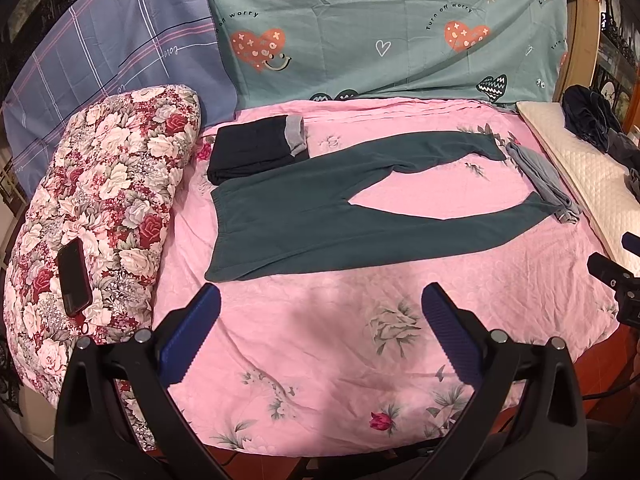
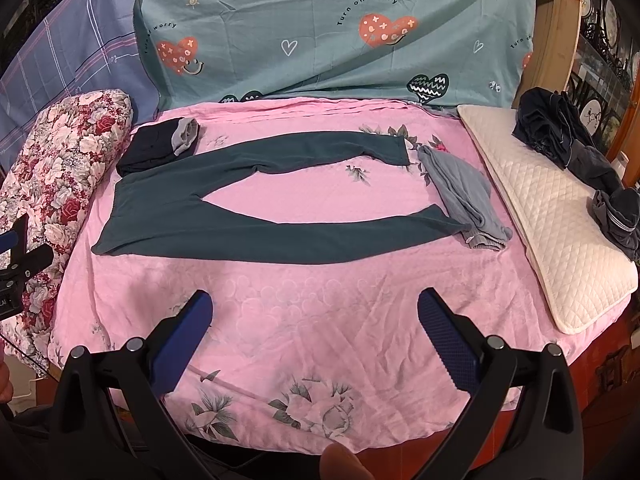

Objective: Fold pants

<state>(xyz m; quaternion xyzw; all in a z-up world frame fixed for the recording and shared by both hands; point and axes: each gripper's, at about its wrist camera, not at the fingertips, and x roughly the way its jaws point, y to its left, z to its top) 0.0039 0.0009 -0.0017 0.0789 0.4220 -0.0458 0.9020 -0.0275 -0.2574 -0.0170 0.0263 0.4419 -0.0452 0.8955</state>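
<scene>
I see both units spread wide, holding nothing: left hand-held gripper and right hand-held gripper hover over the pink bed. Green pants lie flat mid-bed, legs splayed, waistband twd floral quilt, cuffs touching grey garment.

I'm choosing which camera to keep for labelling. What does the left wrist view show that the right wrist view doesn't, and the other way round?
Only the left wrist view shows the black phone lying on the floral quilt.

Only the right wrist view shows the white pillow out to its near corner, with the striped dark garment on it.

Both show the green pants spread flat on the pink bedsheet, legs apart, a folded dark garment by the waistband, a grey garment at the cuffs, and an open hand-held gripper: left, right.
</scene>
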